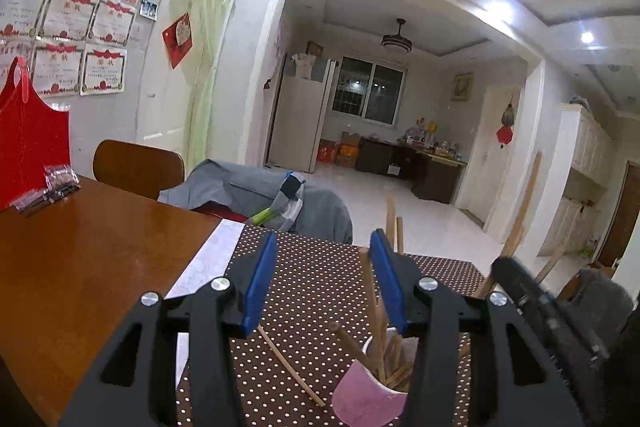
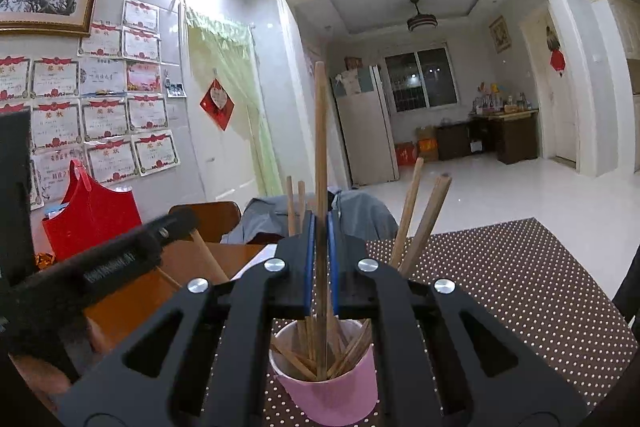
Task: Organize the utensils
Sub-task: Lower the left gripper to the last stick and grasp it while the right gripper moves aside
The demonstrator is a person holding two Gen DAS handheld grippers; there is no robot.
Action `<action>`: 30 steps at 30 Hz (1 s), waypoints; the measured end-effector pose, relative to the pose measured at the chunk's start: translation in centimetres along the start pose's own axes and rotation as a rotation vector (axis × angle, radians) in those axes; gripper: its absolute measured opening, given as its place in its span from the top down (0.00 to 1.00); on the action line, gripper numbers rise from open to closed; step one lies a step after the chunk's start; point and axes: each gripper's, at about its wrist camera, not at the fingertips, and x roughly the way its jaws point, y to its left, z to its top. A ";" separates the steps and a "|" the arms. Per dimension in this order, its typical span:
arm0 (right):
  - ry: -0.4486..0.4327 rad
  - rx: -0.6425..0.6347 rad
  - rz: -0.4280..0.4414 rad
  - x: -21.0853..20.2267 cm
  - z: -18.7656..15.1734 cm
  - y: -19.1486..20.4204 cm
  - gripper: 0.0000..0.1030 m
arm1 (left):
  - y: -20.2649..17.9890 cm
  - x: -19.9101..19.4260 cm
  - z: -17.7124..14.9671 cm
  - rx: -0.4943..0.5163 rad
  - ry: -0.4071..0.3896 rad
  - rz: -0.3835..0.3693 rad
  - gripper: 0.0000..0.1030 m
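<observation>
A pink cup holding several wooden chopsticks stands on the dotted brown mat. My right gripper is shut on one upright wooden chopstick, whose lower end is inside the cup. In the left wrist view the same cup sits low, just right of centre, partly behind my right finger. My left gripper is open and empty above the mat. One loose chopstick lies on the mat left of the cup.
The dotted mat covers the right part of a wooden table. A red bag and small packets are at the table's far left. A chair draped with grey clothing stands behind the table.
</observation>
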 end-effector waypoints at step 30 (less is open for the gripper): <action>0.041 -0.014 -0.176 -4.7 -2.1 -2.9 0.56 | 9.1 4.3 -2.4 -0.131 0.378 0.165 0.53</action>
